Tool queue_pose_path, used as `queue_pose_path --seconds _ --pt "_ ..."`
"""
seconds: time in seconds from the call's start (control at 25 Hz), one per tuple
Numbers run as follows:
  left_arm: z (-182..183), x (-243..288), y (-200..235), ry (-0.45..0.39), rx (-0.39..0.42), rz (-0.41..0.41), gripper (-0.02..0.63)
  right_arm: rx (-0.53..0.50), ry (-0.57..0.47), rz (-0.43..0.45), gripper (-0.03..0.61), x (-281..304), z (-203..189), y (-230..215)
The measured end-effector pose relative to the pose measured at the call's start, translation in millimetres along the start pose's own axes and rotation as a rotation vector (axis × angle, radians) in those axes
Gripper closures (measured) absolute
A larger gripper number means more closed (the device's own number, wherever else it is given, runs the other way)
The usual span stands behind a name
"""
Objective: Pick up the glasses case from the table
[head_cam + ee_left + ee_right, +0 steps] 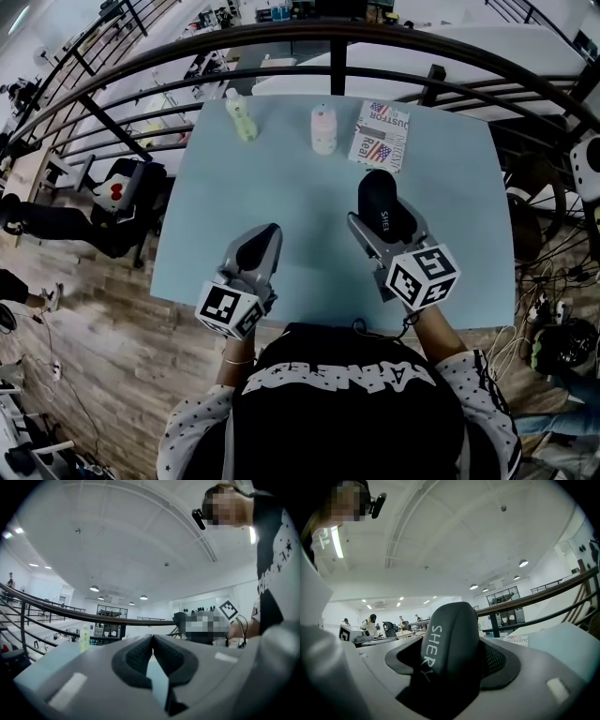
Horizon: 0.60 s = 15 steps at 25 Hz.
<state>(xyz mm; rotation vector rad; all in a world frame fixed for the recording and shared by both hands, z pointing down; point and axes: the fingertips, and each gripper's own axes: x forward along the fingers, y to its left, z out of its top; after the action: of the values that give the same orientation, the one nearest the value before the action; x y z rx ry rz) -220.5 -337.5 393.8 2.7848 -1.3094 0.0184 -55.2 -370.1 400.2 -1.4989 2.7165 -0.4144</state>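
Observation:
The black glasses case [379, 199] with white "SHER" lettering is clamped between the jaws of my right gripper [382, 225], above the right middle of the light blue table [309, 211]. In the right gripper view the glasses case [450, 639] fills the gap of the right gripper [457, 656] and points up toward the ceiling. My left gripper [269, 234] hovers over the table's near left part, jaws together with nothing in them. In its own view the left gripper [152, 641] has its pads meeting at the tips.
At the table's far edge stand a pale green bottle [242, 120] and a white and pink bottle [324, 131], with a book [380, 136] lying to their right. A dark curved railing [337, 58] runs just behind the table. The drop to a lower floor lies on the left.

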Motion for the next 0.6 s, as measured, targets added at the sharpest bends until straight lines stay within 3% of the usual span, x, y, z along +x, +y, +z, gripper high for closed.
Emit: queue_pose_path --seconds 0.24,0.6 --pt "-2 0 -2 -0.001 -0.006 0.004 0.614 0.006 -0.016 -0.006 0.202 -4 4 -3" --pt "-3 1 0 0.002 -0.003 0.010 0.614 -0.015 0.043 0.025 0.204 1 -6 1"
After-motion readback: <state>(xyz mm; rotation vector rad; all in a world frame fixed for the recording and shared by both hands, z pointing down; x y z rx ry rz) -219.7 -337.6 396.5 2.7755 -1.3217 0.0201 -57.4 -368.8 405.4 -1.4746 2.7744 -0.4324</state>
